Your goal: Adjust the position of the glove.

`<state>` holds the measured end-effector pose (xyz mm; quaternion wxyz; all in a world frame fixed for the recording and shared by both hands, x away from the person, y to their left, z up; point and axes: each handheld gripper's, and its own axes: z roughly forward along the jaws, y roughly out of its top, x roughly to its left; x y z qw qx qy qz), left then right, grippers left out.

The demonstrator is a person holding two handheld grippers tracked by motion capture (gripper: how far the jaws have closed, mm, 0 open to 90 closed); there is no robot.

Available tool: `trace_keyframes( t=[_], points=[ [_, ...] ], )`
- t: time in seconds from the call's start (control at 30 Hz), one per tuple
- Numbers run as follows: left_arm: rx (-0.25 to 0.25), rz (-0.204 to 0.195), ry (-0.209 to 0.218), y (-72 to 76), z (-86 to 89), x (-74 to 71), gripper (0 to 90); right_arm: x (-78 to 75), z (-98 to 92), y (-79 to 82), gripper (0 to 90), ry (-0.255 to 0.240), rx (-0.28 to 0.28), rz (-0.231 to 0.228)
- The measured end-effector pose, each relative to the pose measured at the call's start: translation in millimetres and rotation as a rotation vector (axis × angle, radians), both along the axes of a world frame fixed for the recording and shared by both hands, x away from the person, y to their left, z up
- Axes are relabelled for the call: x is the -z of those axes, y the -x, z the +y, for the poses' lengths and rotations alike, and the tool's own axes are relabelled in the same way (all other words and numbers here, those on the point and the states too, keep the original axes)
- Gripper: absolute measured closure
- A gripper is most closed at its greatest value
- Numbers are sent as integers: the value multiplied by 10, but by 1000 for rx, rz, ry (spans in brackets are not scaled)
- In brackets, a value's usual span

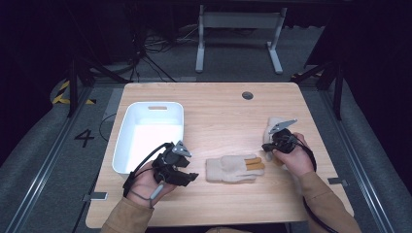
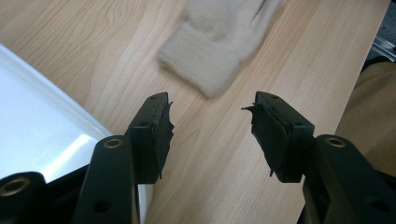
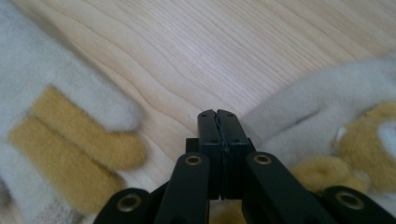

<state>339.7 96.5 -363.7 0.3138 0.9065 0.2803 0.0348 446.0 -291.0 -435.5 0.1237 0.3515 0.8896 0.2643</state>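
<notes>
A cream knitted glove (image 1: 228, 169) with yellow fingertips lies flat near the table's front middle. In the left gripper view its cuff (image 2: 205, 65) is just ahead of my jaws. My left gripper (image 1: 192, 175) (image 2: 210, 105) stands open beside the cuff, with nothing between its jaws. A second cream glove (image 1: 273, 122) (image 3: 317, 121) lies bunched at the right. My right gripper (image 1: 266, 149) (image 3: 218, 116) points down at the wood between the two gloves. Its jaws are shut together, tips beside the second glove's edge; no fabric shows between them. The first glove's yellow fingers (image 3: 70, 140) lie to its left.
A white plastic bin (image 1: 148, 133) (image 2: 37, 126) stands at the table's left, close behind my left hand. A round grommet hole (image 1: 247, 95) sits near the far edge. The table's front edge is near both forearms.
</notes>
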Motion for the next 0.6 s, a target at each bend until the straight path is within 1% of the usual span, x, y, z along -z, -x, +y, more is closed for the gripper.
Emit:
trace_keyframes(
  t=[0.03, 0.07, 0.1, 0.2, 0.3, 0.4, 0.5, 0.6],
  points=[
    [5, -1, -1, -9, -12, -3, 476, -1, -11, 11, 897, -1, 6, 8],
    [6, 1, 2, -12, -24, -3, 476, 3, -38, 15, 897, -1, 1, -1],
    [10, 0, 1, -19, -34, -5, 476, -1, -66, 40, 897, -3, 17, 13],
    [21, -1, 1, -36, -67, -6, 476, 1, -102, 51, 897, 1, 19, 8],
    [34, 0, 3, -54, -113, -9, 476, 4, -159, 89, 897, 4, 33, 17],
    [37, -4, 4, -62, -133, -13, 476, 5, -193, 108, 897, 7, 36, 16],
    [57, -5, 3, -88, -185, -28, 476, 3, -266, 160, 897, 10, 57, 25],
    [66, -7, 3, -101, -214, -32, 476, 2, -313, 183, 897, 9, 67, 28]
  ],
)
